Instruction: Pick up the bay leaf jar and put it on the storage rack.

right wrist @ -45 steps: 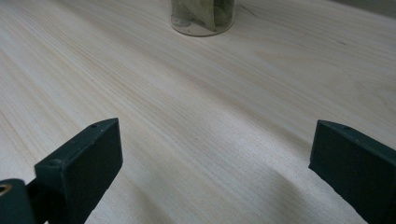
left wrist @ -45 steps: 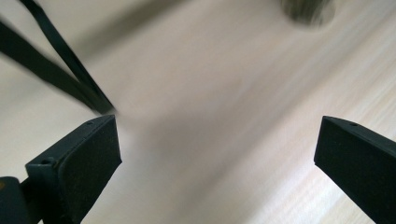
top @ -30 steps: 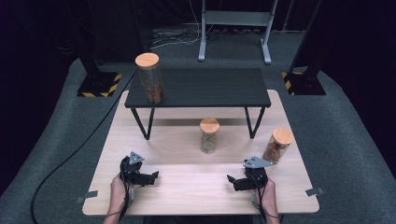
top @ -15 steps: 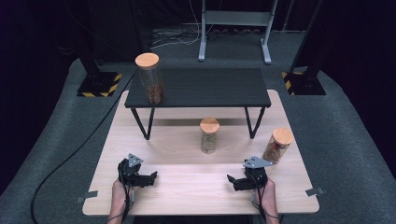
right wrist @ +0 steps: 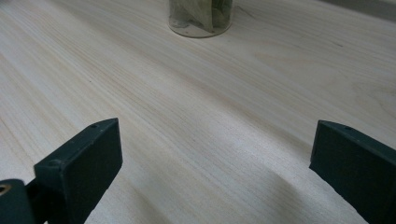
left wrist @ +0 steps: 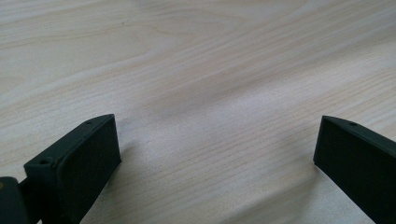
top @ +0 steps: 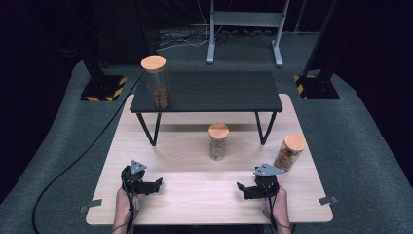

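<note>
No words or labels can be read on anything here. The only marks are yellow and black stripes on two dark stand feet [top: 103,89] on the floor, past the far corners of the table [top: 204,204].

From the high view, the left gripper [top: 157,184] lies low near the front left corner of the table, and a hand [top: 124,200] holds it from the front edge. The right gripper [top: 242,188] lies near the front right corner, held by the other hand [top: 277,204]. Both point toward the middle of the table. They are well apart from each other.

Three jars with round wooden lids show in the high view. The middle jar [top: 217,142] stands on the table, just in front of the small black bench [top: 209,92]. The right jar [top: 289,151] stands near the right edge, just beyond the right gripper, and leans a little. The tall jar [top: 157,82] stands on the left end of the bench.

The left gripper view shows bare light wood between its two black jaws. The jaws stand wide apart and hold nothing.

The right gripper view shows something more: the bottom of the middle jar [right wrist: 201,17] at the top, with green leaves inside. That jar is well ahead of the jaws. These jaws are wide apart too and hold nothing.
</note>
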### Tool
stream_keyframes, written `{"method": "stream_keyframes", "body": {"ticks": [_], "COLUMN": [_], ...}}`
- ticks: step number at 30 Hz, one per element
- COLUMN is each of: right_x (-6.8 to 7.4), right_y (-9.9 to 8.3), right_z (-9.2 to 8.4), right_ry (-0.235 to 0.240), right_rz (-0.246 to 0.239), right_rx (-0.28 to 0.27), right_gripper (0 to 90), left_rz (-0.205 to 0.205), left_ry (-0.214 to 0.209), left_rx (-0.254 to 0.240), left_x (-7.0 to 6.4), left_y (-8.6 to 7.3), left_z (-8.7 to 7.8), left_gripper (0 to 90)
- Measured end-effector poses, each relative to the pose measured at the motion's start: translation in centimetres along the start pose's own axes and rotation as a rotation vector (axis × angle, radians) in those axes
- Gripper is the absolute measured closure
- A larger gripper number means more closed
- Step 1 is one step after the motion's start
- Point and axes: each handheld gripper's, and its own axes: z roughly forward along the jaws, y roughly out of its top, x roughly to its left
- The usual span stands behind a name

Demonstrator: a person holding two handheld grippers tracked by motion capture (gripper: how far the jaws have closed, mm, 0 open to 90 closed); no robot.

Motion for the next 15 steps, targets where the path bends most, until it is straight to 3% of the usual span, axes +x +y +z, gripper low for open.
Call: {"method": "stream_keyframes", "body": {"ticks": [15], "right_x": [0.15], "right_y": [-0.02], "right_z": [-0.06], "right_ry": [-0.007], "right_rz": [-0.01], "right_rx": [-0.006], "right_gripper": [1.3], "left_rz": [0.005], "left_ry": [0.018], "left_rx": [0.006], "left_x": [-0.19], "left_y": [-0.02], "left_z": [0.03], "left_gripper": [0.0]}}
